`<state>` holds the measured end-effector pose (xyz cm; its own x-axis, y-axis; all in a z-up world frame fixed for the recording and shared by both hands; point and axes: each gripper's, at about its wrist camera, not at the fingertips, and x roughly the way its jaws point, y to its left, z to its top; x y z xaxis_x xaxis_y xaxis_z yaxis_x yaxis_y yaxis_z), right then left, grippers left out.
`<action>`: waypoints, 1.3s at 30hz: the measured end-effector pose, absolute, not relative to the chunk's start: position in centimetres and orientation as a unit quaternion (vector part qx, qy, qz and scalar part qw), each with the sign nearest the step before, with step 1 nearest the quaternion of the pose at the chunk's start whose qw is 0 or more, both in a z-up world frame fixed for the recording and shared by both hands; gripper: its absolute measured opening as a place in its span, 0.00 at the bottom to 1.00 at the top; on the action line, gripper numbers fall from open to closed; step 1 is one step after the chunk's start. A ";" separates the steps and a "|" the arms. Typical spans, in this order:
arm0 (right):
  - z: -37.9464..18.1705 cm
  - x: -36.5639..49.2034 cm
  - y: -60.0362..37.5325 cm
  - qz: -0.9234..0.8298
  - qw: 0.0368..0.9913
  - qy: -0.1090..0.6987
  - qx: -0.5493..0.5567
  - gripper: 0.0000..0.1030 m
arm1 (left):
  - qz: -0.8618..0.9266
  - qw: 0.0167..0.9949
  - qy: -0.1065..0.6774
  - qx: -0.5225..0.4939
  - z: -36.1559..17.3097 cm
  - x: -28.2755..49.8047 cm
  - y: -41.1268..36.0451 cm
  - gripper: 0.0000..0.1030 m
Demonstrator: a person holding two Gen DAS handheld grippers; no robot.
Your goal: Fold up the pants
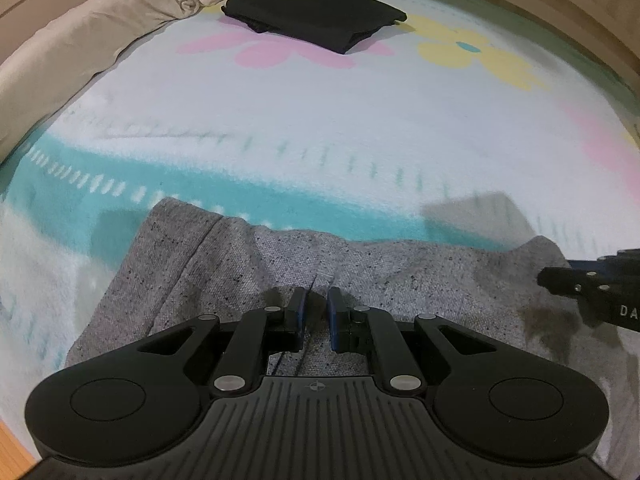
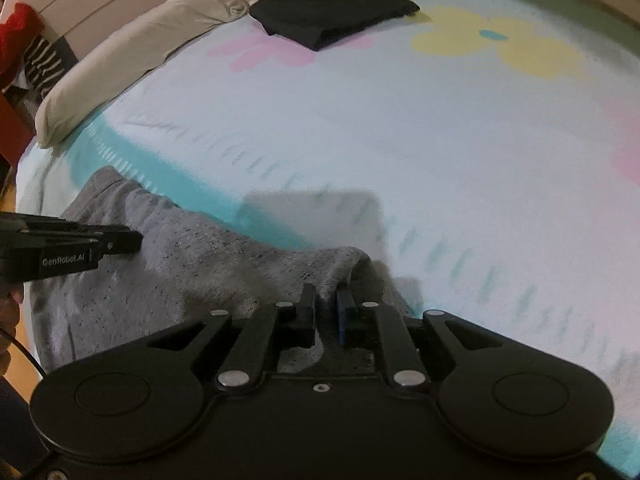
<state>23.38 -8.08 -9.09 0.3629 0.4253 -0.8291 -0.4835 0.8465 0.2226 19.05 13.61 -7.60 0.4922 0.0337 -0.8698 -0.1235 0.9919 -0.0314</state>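
Observation:
Grey speckled pants (image 1: 248,264) lie bunched at the near edge of the bed; they also show in the right wrist view (image 2: 168,264). My left gripper (image 1: 317,300) is shut on a fold of the grey pants near their middle. My right gripper (image 2: 327,298) is shut on the right end of the grey pants, with cloth humped up in front of its fingers. The right gripper shows at the right edge of the left wrist view (image 1: 576,284). The left gripper shows at the left of the right wrist view (image 2: 120,242).
A folded black garment (image 1: 316,16) lies at the far side of the flowered blanket (image 1: 360,120). A beige pillow (image 1: 80,52) runs along the left. Red and striped items (image 2: 24,48) stand beyond the bed at the left.

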 end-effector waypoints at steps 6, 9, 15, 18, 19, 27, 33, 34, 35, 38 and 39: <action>-9.4 24.4 -7.3 0.246 0.844 0.475 -0.028 0.06 | 0.047 0.865 0.498 -0.031 -7.6 19.0 13.2 0.12; -10.0 25.7 -6.6 0.208 0.852 0.479 -0.027 0.06 | 0.050 0.866 0.497 -0.020 -7.6 19.0 12.8 0.12; -7.9 24.6 -8.7 0.163 0.872 0.462 -0.002 0.32 | 0.059 0.881 0.470 0.015 -5.9 17.8 11.5 0.12; -6.3 22.1 -10.8 0.146 0.877 0.457 -0.007 0.33 | 0.030 0.897 0.440 0.031 -4.3 16.3 9.9 0.12; -6.1 21.3 -11.3 0.143 0.878 0.456 -0.005 0.33 | 0.013 0.901 0.431 0.035 -4.0 15.7 9.1 0.12; -8.5 19.1 -11.3 0.116 0.864 0.490 0.000 0.38 | -0.034 0.878 0.474 0.057 -6.7 15.3 6.0 0.12; -10.7 21.3 -9.3 0.057 0.880 0.470 -0.045 0.84 | -0.018 0.864 0.502 0.041 -8.8 16.7 6.3 0.12; -10.8 21.8 -9.3 0.050 0.879 0.472 -0.041 0.83 | -0.016 0.863 0.503 0.044 -8.8 16.8 6.1 0.12; -11.1 22.4 -9.6 0.053 0.876 0.479 -0.024 0.83 | -0.013 0.864 0.502 0.048 -8.8 16.8 5.9 0.12; -11.4 23.5 -10.8 0.045 0.867 0.496 0.030 0.86 | -0.011 0.866 0.496 0.066 -8.8 16.5 5.5 0.12; -11.3 23.6 -11.0 0.046 0.867 0.495 0.036 0.86 | -0.011 0.866 0.494 0.070 -8.9 16.4 5.4 0.12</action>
